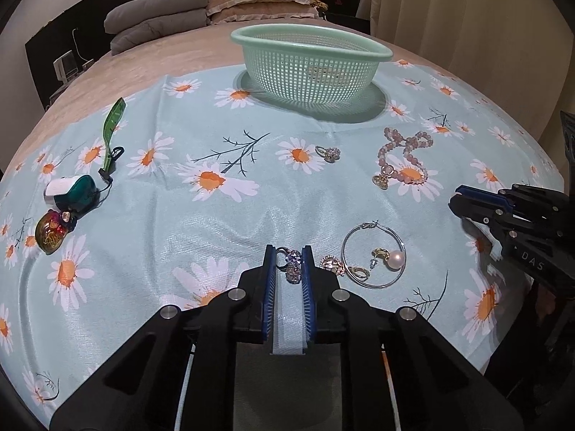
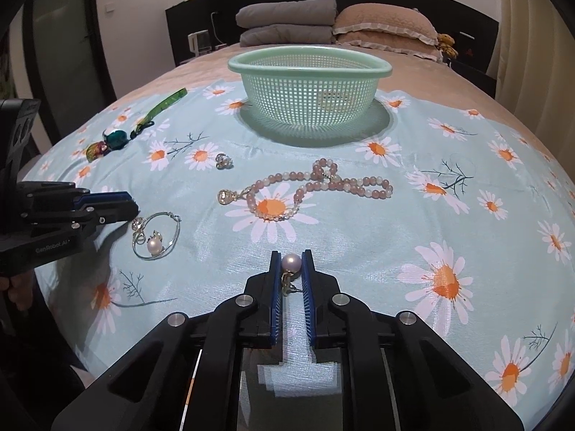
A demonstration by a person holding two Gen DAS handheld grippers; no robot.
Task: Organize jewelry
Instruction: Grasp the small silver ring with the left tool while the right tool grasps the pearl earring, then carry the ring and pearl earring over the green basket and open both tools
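My left gripper (image 1: 289,250) is shut on a sparkling crystal ring (image 1: 293,265) resting on the daisy-print cloth (image 1: 222,237). My right gripper (image 2: 290,255) is shut on a pearl earring (image 2: 291,262), the pearl showing between the tips. A second pearl earring (image 1: 395,259) lies inside a thin silver hoop (image 1: 345,251), beside a gold crystal piece (image 1: 332,264), just right of the left gripper. A pink bead necklace (image 2: 305,186) with a gold pendant lies mid-cloth, and a small crystal ring (image 2: 223,161) lies left of it. The green mesh basket (image 2: 309,61) stands at the far side.
A green strap (image 1: 111,125), a white-and-teal case (image 1: 72,190) and a shiny red charm (image 1: 50,233) lie at the cloth's left edge. Folded grey quilts (image 2: 287,23) and pillows (image 2: 384,25) sit at the headboard. Curtains hang at the right.
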